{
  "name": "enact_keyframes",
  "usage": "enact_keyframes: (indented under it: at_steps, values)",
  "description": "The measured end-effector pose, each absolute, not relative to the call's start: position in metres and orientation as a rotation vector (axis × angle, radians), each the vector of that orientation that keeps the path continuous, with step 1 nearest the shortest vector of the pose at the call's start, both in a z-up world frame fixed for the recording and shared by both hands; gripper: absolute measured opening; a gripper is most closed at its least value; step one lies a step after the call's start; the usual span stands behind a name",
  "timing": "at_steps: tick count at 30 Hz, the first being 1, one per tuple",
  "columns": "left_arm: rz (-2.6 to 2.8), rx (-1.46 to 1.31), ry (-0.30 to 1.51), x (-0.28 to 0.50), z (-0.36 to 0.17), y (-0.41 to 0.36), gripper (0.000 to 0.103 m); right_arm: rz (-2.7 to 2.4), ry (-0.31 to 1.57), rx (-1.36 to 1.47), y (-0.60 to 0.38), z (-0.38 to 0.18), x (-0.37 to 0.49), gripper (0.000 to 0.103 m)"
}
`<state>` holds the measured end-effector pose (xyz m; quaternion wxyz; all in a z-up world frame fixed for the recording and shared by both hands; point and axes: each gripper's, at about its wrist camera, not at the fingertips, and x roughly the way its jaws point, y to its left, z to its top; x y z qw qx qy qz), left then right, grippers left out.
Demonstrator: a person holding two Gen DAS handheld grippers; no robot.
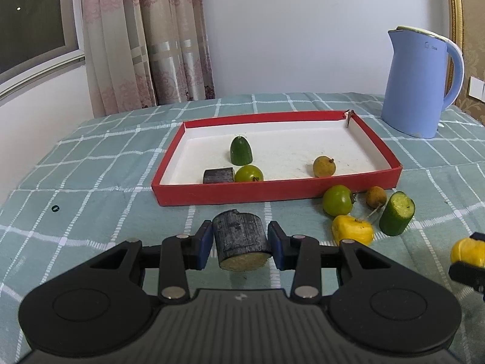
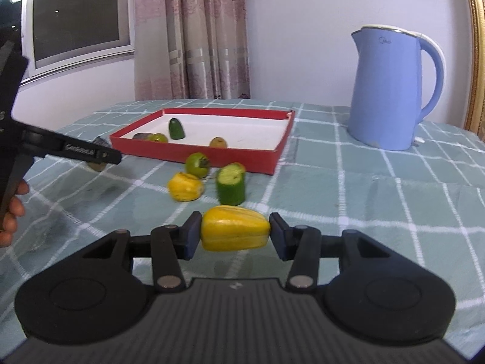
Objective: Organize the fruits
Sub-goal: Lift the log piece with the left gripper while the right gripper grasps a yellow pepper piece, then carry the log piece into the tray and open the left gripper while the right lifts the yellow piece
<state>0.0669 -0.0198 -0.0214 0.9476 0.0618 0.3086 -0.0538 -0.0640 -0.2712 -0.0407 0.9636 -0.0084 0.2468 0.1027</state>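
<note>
The left gripper (image 1: 241, 244) is held level and low over the checked green tablecloth (image 1: 100, 163), pointing toward the red tray (image 1: 272, 191). Its blue pads (image 1: 203, 242) press against both sides of a dark sugarcane piece (image 1: 239, 239), a short cylinder with blackish skin and a pale cut face turned toward the camera. It sits just short of the tray's near wall.

The right gripper (image 2: 235, 233) is likewise level and low, aimed across the table toward the tray (image 2: 197, 151) and the blue electric kettle (image 2: 391, 91). Its pads clamp a yellow ridged fruit piece (image 2: 235, 233) end to end, lifted slightly above the cloth. In the right wrist view the left gripper reaches in from the left edge, with the person's left hand (image 2: 10, 212) gripping its handle.

Inside the tray lie a green cucumber end (image 1: 241, 151) standing on its cut face, a second dark sugarcane piece (image 1: 219, 175) touching a green round fruit (image 1: 249, 173), and a yellowish longan (image 1: 324, 166) apart to the right. On the cloth just outside the tray's near right corner sit another green round fruit (image 1: 337, 200), a brown longan (image 1: 376, 197), a tilted cucumber section (image 1: 396, 214), and a second yellow fruit piece (image 1: 351, 230).
</note>
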Motion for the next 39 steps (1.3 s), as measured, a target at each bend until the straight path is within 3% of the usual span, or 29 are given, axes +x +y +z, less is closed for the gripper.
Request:
enact_keyframes:
  at_steps: [27, 39]
  values:
    - [-0.087, 0.168, 0.585, 0.154, 0.004, -0.043, 0.039, 0.251, 0.479, -0.020, -0.253, -0.031, -0.071, 0.045]
    - [-0.095, 0.182, 0.637, 0.211, -0.011, -0.070, 0.039, 0.245, 0.467, -0.025, -0.253, -0.027, -0.071, 0.045]
